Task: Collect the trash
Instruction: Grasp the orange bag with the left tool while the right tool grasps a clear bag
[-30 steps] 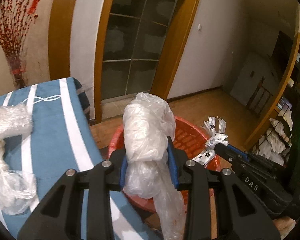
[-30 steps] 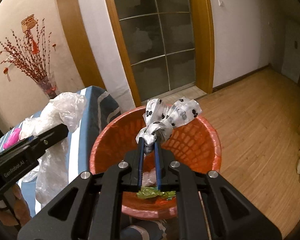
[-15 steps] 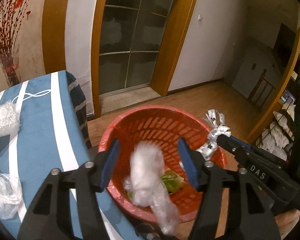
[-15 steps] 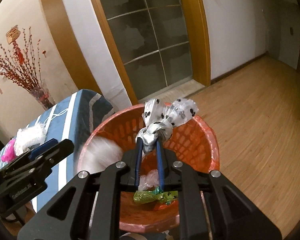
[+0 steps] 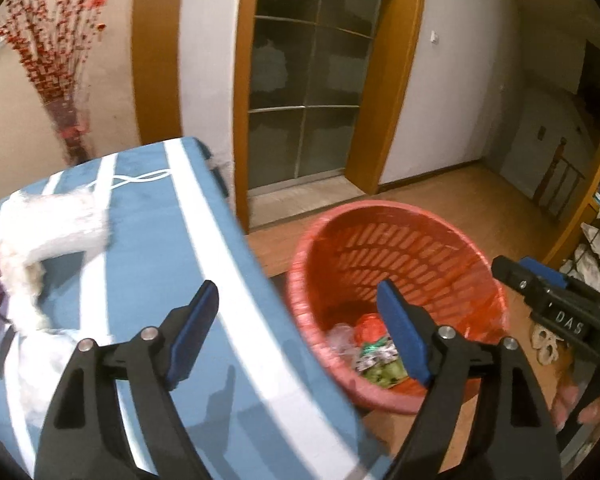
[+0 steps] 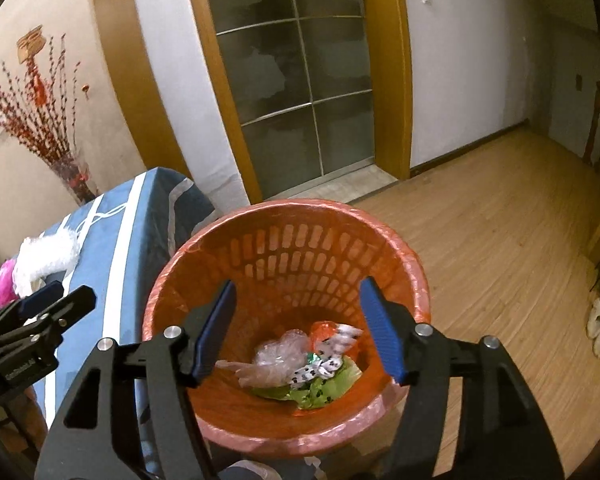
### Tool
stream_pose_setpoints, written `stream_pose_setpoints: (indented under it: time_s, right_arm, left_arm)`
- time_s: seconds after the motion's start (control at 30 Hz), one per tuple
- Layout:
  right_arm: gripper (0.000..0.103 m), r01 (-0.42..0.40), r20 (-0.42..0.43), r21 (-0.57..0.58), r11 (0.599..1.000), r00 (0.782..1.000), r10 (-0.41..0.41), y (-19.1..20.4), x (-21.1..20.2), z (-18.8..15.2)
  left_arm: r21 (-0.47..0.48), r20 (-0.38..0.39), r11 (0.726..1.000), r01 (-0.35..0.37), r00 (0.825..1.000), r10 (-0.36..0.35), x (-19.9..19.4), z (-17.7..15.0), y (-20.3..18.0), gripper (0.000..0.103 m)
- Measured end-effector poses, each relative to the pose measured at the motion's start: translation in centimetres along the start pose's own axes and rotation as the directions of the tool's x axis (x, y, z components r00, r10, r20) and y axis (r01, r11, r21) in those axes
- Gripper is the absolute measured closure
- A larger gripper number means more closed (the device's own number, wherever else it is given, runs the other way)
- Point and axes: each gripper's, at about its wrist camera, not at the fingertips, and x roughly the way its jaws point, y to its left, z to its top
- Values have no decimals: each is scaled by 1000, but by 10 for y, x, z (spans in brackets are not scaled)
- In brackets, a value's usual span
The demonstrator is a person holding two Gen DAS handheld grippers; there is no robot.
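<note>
Holding both grippers spread wide, empty: my right gripper (image 6: 298, 330) over red basket (image 6: 284, 216), left gripper (image 5: 298, 336) straddling table (image 5: 148, 232) edge. Clear bag (image 6: 276, 354) and spotted wrapper (image 6: 320, 368), clamped second ago, now in basket. White wad (image 5: 48, 232), blurred, possibly plastic, on table.

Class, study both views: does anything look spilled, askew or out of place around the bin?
Nothing looks spilled. The trash lies inside the upright red bin, none on the floor beside it. What stands out is litter on the blue table: white plastic wrap and a pink scrap. Both claws, left and right, are open and hold nothing.
</note>
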Motion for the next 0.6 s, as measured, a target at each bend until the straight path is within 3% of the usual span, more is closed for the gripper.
stream_pose_setpoints:
  time_s: [0.33,0.6]
  right_arm:
    - [39,-85,-14,-100,991,996,84,69,-1,-3]
    - [39,-198,-52,-194,961,980,191,146,2,-13]
  left_arm:
    - [-101,38,989,-107,993,111,-48,-17,85,20]
    - [-184,39,956,-230,970,241,-85,-38,156,18]
